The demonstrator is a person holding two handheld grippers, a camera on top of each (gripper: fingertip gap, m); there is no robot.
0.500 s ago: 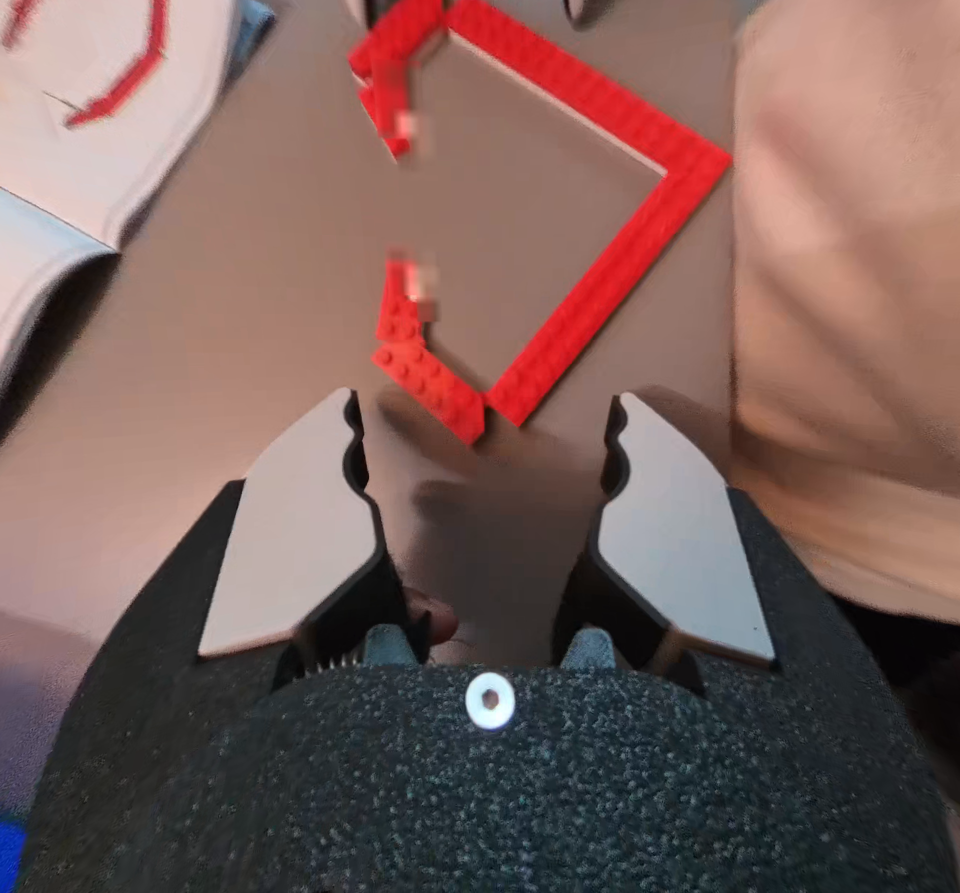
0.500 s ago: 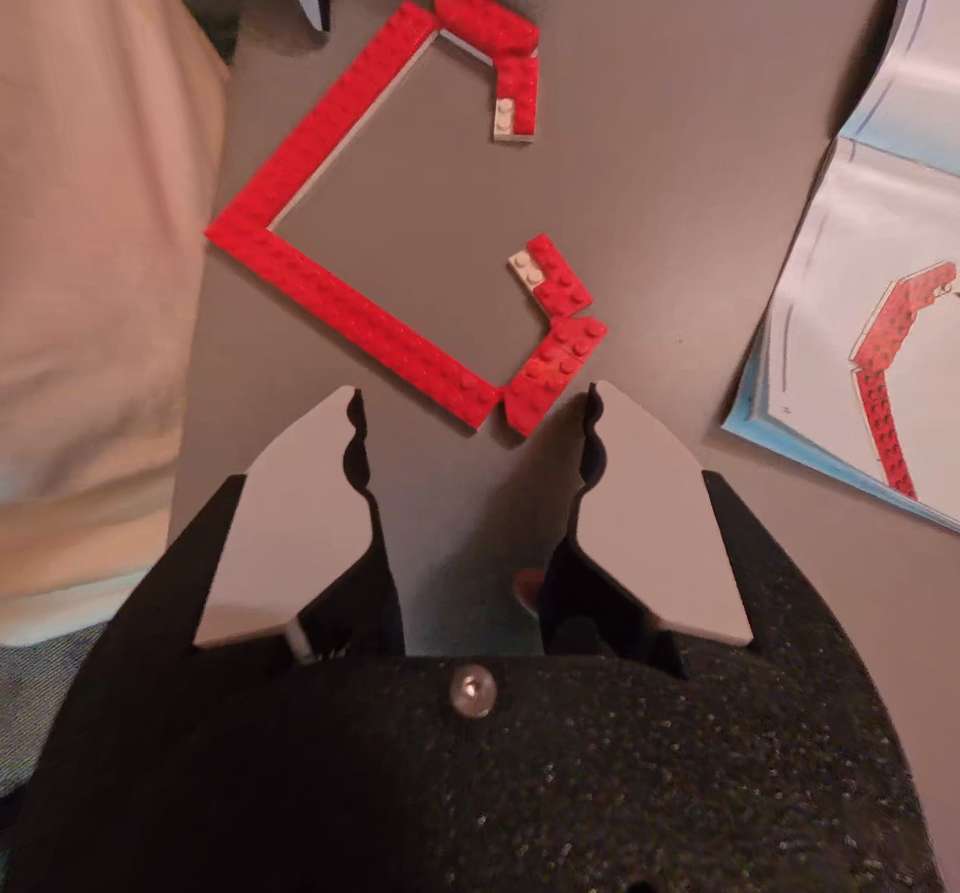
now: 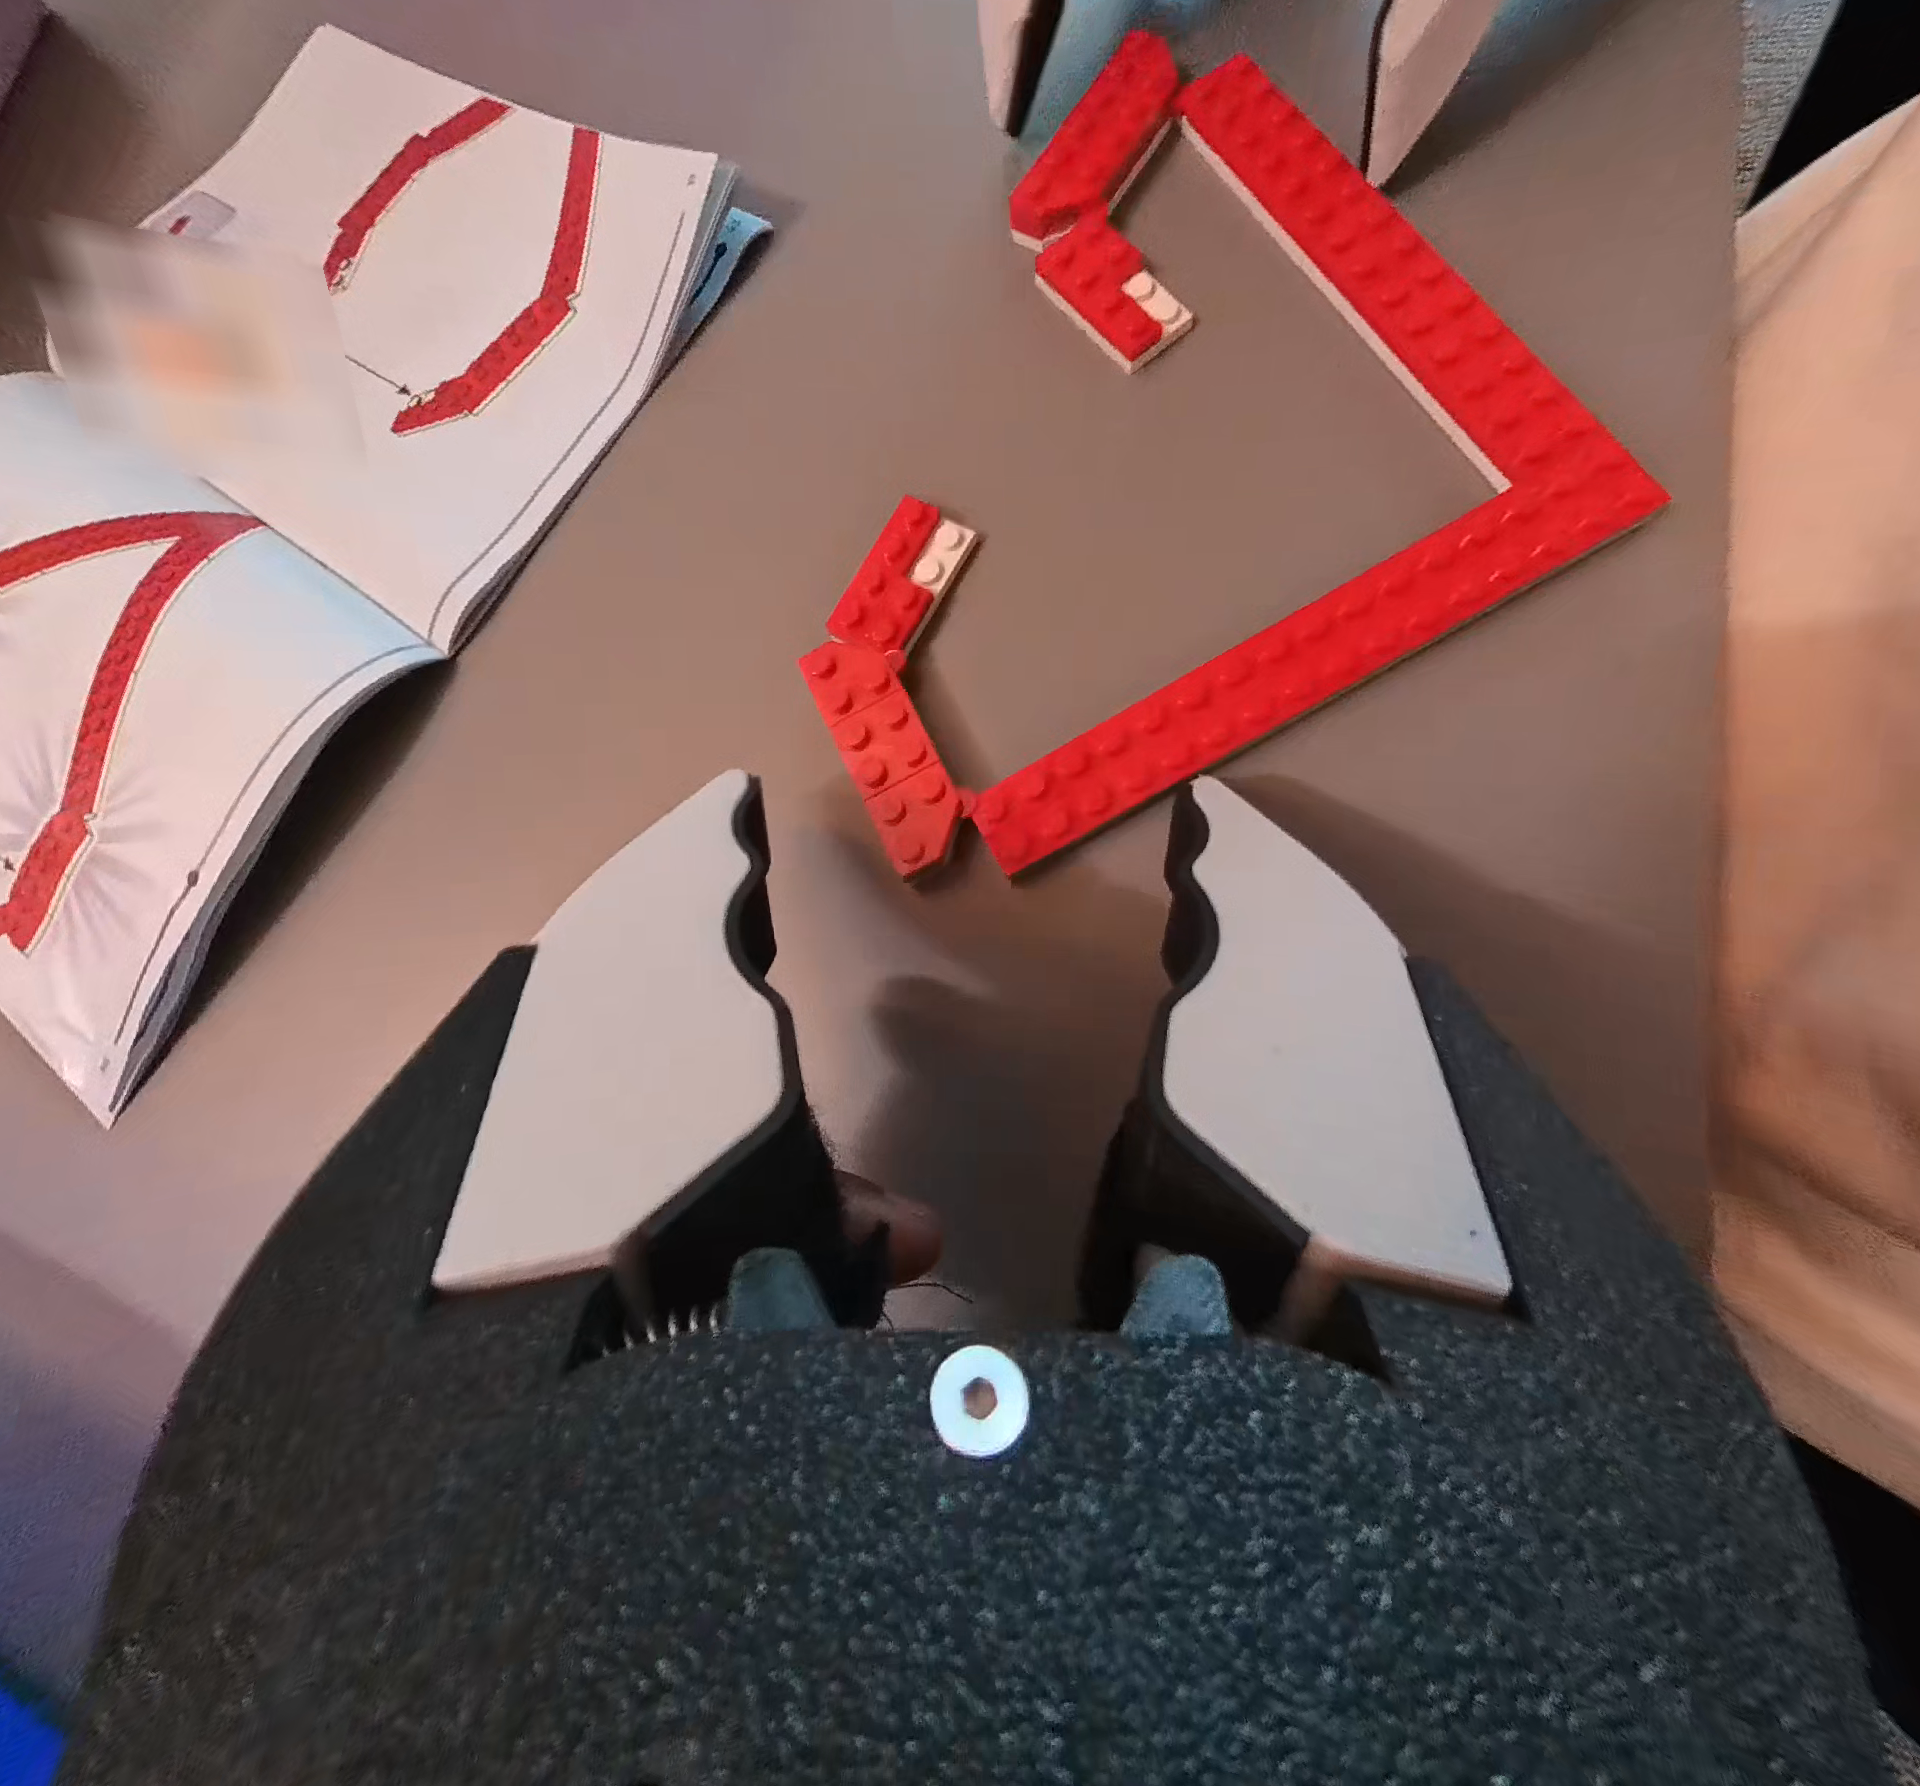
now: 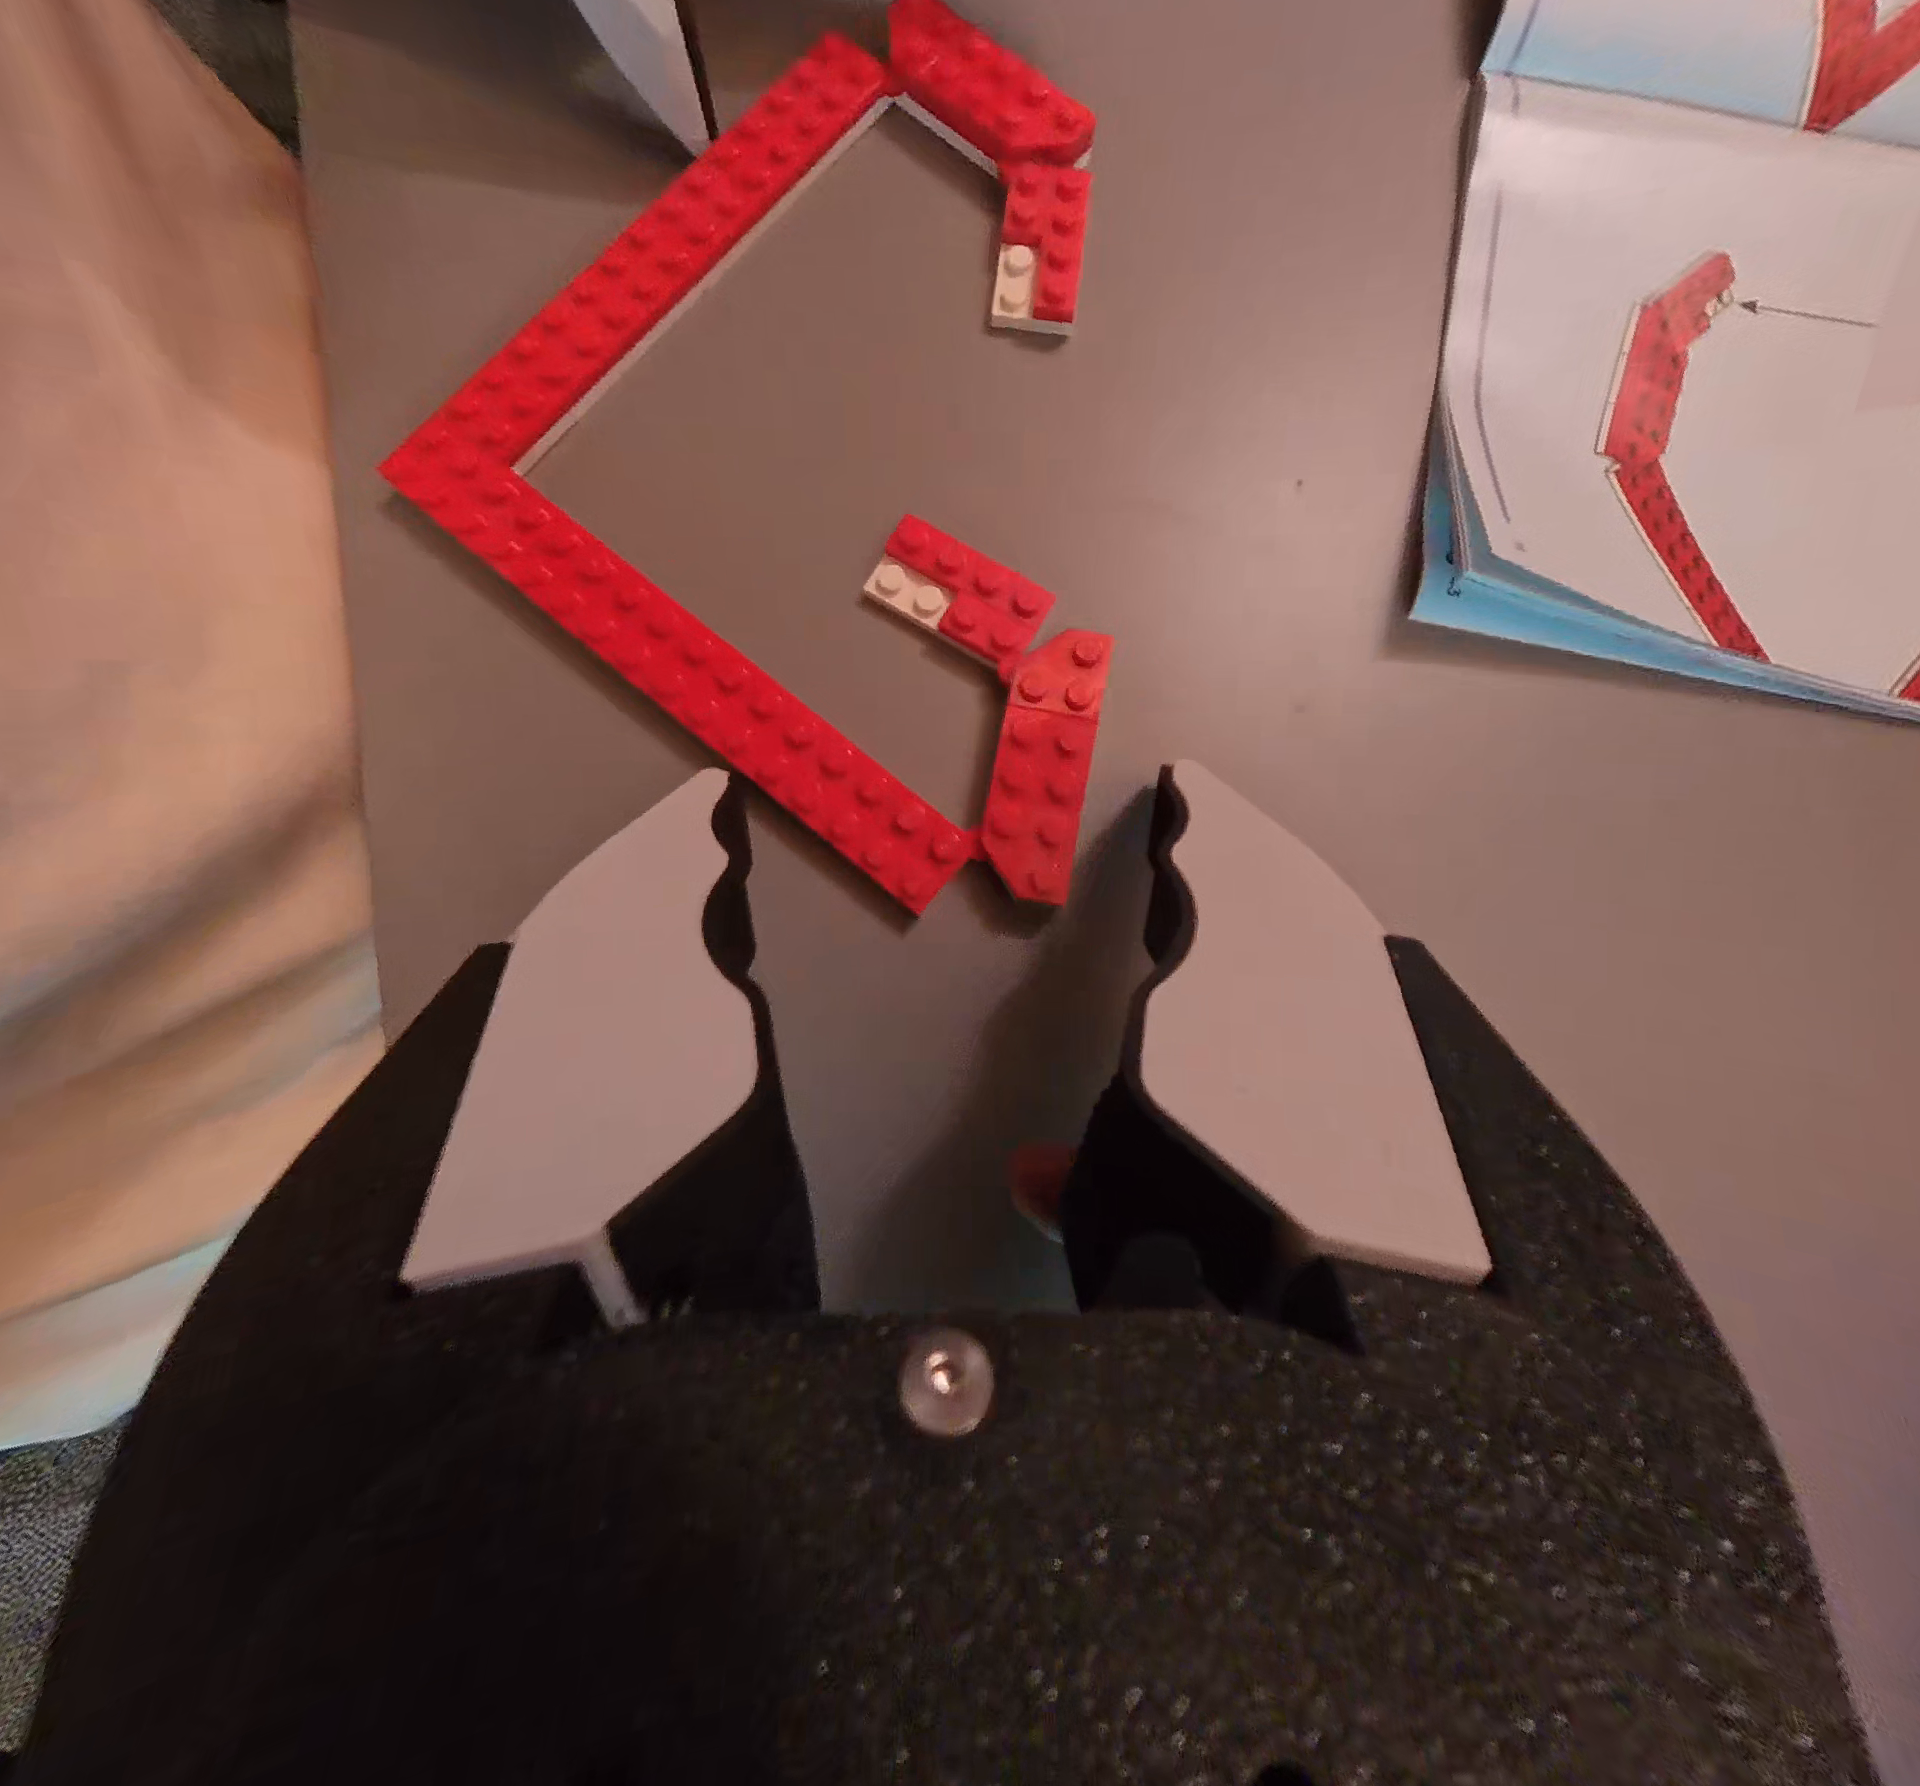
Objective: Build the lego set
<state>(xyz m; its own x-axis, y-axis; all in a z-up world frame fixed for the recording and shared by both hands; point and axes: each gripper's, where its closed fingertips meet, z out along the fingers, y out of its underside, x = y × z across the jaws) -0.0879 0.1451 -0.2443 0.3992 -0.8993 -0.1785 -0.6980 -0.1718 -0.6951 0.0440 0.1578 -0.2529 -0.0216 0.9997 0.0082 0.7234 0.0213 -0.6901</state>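
while both tools gape empty, red lego frame (image 3: 1351,531) lies between.

We see a smooth, matte grey-brown tabletop (image 3: 644,718) filling most of both views, plain and without pattern. Light falls from above and leaves soft shadows on it; in the left wrist view its far part takes a faint purplish cast, while in the right wrist view the tabletop (image 4: 1299,801) looks a cooler grey. Past its edge we make out a strip of grey woven fabric (image 3: 1803,22), perhaps upholstery or carpet, with a dark gap just beside it. The same grey weave (image 4: 223,1) shows at the table's edge in the right wrist view.
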